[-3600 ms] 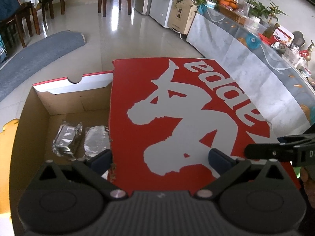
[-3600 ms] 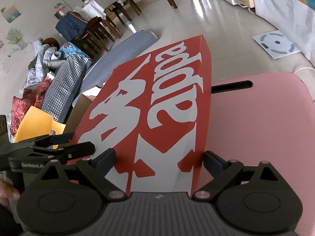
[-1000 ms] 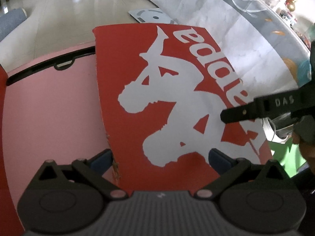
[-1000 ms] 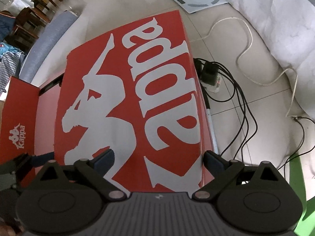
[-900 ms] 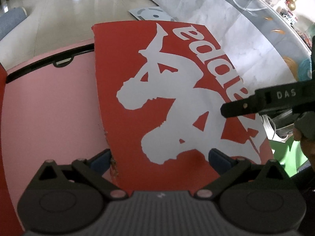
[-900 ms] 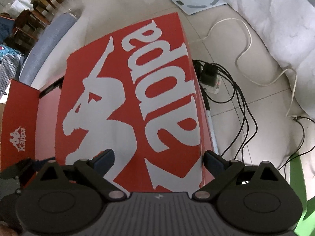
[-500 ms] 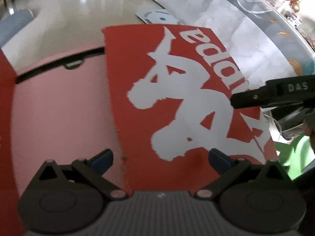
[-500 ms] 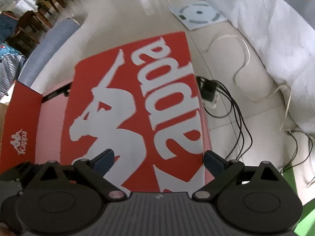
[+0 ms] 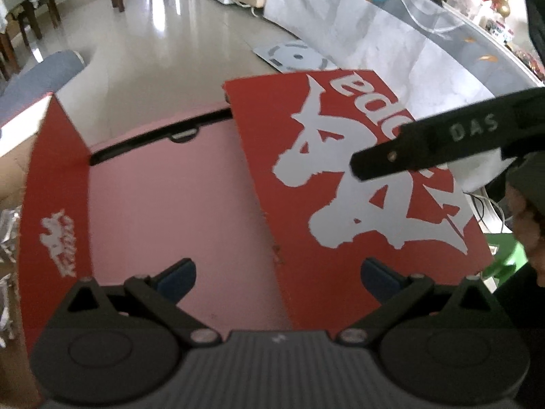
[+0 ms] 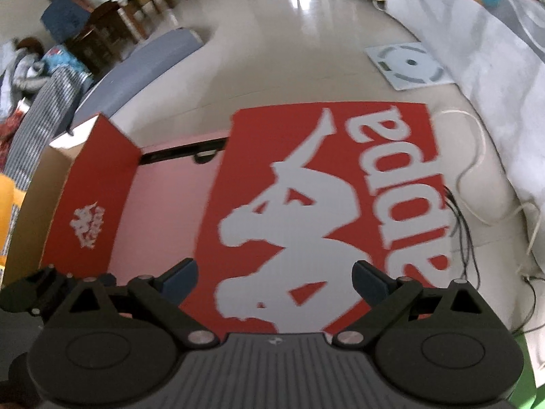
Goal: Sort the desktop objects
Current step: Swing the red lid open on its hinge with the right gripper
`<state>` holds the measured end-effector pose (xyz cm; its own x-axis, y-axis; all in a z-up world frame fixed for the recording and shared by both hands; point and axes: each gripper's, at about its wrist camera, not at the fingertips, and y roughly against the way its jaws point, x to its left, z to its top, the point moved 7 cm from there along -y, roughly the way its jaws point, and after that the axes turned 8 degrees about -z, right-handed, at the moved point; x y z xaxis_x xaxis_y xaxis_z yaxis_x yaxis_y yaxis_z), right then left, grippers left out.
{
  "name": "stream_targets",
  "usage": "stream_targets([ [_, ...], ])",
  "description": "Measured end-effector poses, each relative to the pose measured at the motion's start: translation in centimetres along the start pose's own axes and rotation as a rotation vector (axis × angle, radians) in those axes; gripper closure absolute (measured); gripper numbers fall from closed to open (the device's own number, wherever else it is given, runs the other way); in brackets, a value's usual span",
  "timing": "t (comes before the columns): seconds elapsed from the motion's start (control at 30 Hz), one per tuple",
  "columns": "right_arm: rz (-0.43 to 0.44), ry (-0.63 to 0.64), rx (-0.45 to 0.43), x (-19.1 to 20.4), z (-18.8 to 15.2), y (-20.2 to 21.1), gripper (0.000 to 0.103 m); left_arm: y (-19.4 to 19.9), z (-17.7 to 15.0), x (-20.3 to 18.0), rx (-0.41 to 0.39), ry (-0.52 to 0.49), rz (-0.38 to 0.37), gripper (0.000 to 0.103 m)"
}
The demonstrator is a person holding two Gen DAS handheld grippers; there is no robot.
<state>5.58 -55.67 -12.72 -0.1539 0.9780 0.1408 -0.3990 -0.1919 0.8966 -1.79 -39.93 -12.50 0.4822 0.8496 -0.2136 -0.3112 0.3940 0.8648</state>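
Observation:
A red shoebox lid with a white Kappa logo lies flat on the right part of a pink tabletop. The open red shoebox stands at the left, its logo side facing the pink top. Foil packets show inside it. My left gripper is open, hovering over the lid's left edge without touching it. My right gripper is open above the near end of the lid. One black finger of it crosses the left wrist view over the logo.
A white floor scale lies beyond the lid. Cables run over the tiles at the right, beside a cloth-covered long table. A green stool is at the lower right, a grey mat at the far left.
The lid went from over the open box rightwards onto the pink top. In the last half second both grippers drew back and left, and the lid stayed lying there.

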Motion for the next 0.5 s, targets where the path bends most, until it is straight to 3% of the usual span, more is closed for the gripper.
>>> stream_targets([
  [0.37, 0.083, 0.121, 0.021, 7.3, -0.1, -0.4, 0.006, 3.3, -1.5, 2.3, -0.027, 0.031, -0.028, 0.000],
  [0.5, 0.103, 0.158, 0.038, 9.7, -0.6, -0.7, 0.006, 3.7, -1.9, 2.6, -0.005, -0.001, 0.005, 0.000],
])
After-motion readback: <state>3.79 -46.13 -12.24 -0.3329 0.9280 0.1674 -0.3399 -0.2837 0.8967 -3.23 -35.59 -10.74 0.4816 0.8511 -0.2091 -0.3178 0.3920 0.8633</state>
